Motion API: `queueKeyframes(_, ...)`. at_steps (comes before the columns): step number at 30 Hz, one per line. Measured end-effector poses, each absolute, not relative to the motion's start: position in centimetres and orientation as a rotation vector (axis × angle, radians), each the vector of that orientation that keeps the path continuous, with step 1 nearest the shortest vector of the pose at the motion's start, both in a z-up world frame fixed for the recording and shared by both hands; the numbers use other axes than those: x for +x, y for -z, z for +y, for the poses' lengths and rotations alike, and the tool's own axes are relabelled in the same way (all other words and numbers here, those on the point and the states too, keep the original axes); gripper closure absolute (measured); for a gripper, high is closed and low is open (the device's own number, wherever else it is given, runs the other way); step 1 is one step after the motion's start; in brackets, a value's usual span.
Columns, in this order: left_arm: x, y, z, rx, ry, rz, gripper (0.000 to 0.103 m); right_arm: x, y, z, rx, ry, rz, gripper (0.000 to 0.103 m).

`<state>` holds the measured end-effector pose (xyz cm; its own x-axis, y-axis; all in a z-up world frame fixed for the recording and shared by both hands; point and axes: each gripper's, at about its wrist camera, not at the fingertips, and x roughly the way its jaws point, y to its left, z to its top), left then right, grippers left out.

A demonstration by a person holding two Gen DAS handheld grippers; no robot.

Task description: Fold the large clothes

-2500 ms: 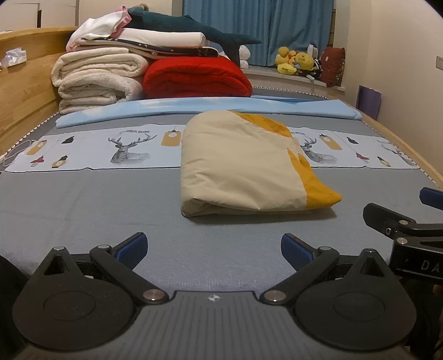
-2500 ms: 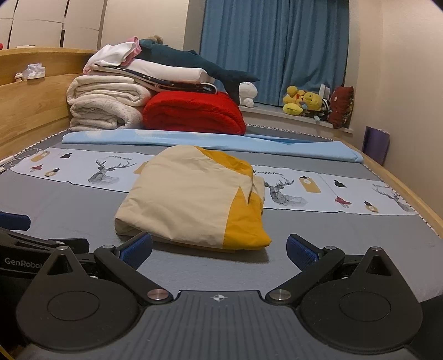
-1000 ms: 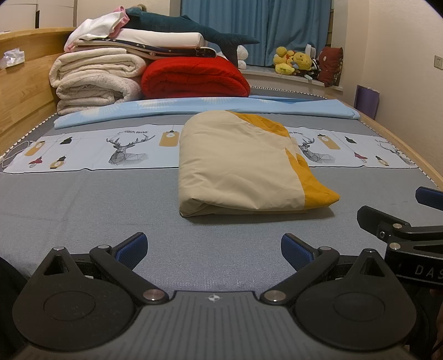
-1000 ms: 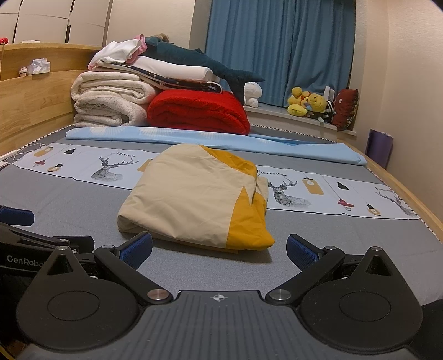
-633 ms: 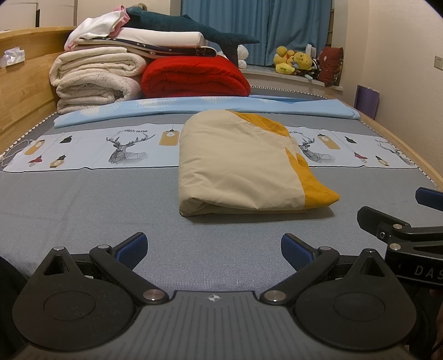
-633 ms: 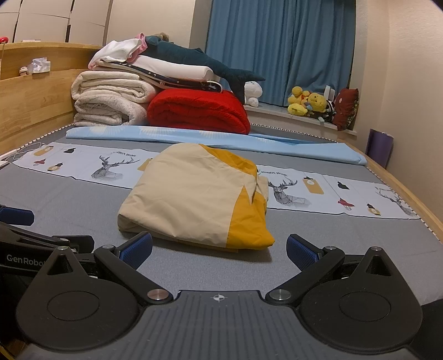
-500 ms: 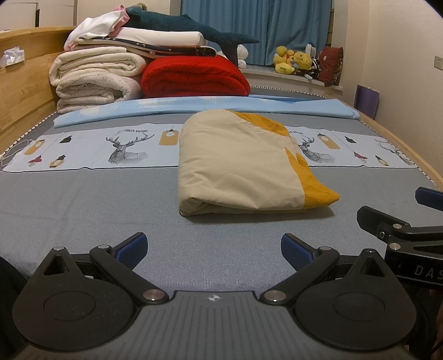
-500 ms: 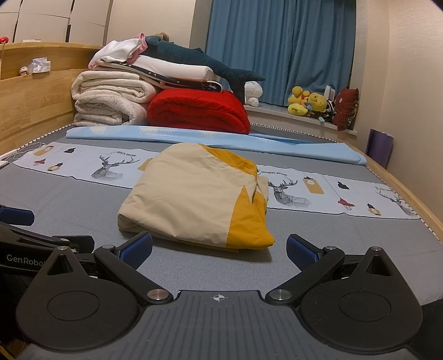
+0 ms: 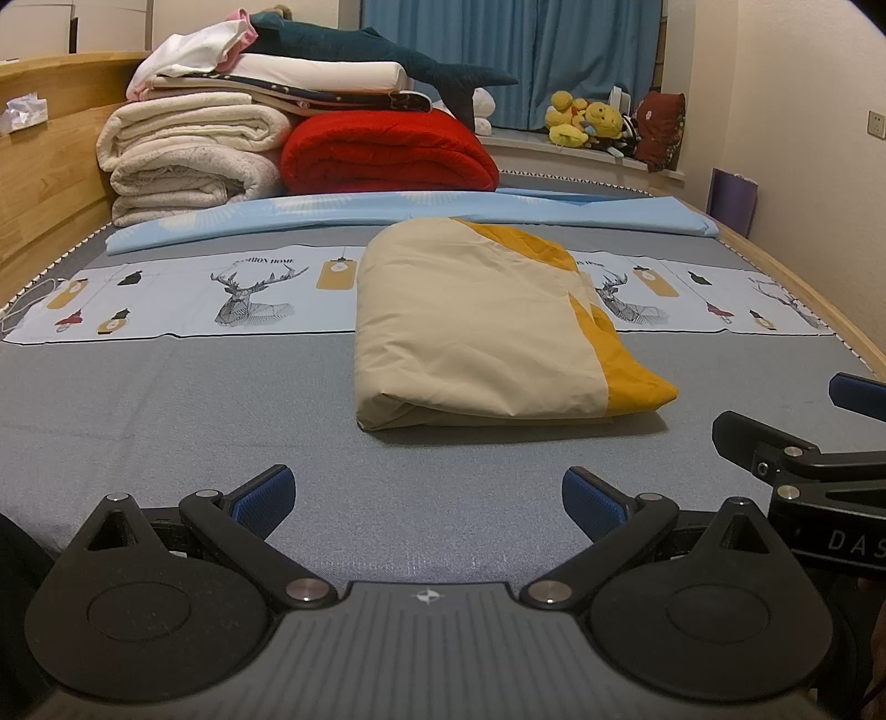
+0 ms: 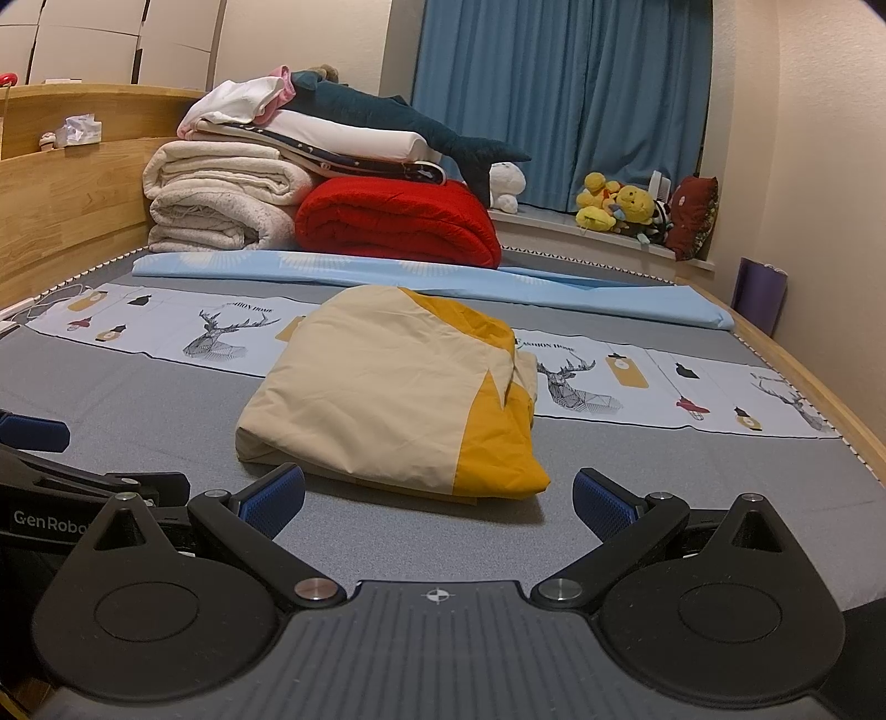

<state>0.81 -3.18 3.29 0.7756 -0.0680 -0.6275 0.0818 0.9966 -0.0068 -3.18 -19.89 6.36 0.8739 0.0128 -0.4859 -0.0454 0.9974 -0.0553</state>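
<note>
A folded beige and mustard-yellow garment (image 9: 487,332) lies flat on the grey bed (image 9: 166,421); it also shows in the right wrist view (image 10: 387,399). My left gripper (image 9: 426,498) is open and empty, low over the bed in front of the garment. My right gripper (image 10: 437,498) is open and empty, close to the garment's near edge. The right gripper's side shows at the right of the left wrist view (image 9: 797,459), and the left gripper's side at the left of the right wrist view (image 10: 55,476).
A deer-print strip (image 9: 249,293) and a light blue sheet (image 9: 387,207) cross the bed behind the garment. Folded white blankets (image 9: 188,160), a red blanket (image 9: 387,152) and a shark plush (image 9: 387,47) are stacked at the back. Wooden bed rails (image 9: 803,299) run along both sides.
</note>
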Motion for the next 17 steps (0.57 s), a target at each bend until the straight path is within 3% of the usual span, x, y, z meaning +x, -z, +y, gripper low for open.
queueKeyframes(17,0.72,-3.12,-3.17,0.024,0.086,0.676,0.001,-3.18,-6.41,-19.90,-0.066,-0.030,0.507,0.001)
